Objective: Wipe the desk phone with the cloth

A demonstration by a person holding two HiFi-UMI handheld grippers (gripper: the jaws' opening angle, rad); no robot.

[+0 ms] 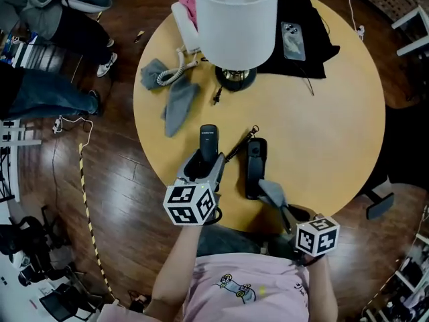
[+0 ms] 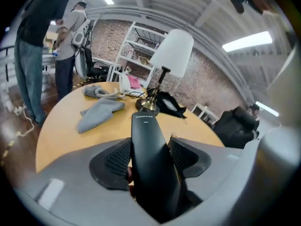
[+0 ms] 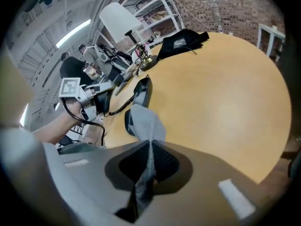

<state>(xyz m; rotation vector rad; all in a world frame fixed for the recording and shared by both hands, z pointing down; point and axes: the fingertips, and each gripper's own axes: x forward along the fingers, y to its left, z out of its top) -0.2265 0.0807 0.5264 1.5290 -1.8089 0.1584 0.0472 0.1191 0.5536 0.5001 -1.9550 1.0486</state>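
Left hand-held gripper [image 2: 150,158] clamped on one black handset [image 1: 208,139]. Right hand-held gripper [image 3: 150,163] pinched tight on one grey cloth [image 3: 146,122]. Second cloth [image 1: 179,104], third cloth [image 1: 153,72] lie loose on bench [image 1: 322,126].

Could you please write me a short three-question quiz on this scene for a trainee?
1. True or false: the left gripper holds the handset.
2. What does the right gripper grip? A) cloth B) sponge C) nothing
3. Fill in: the lamp stands on the ____.

Key: 1 true; 2 A; 3 table.
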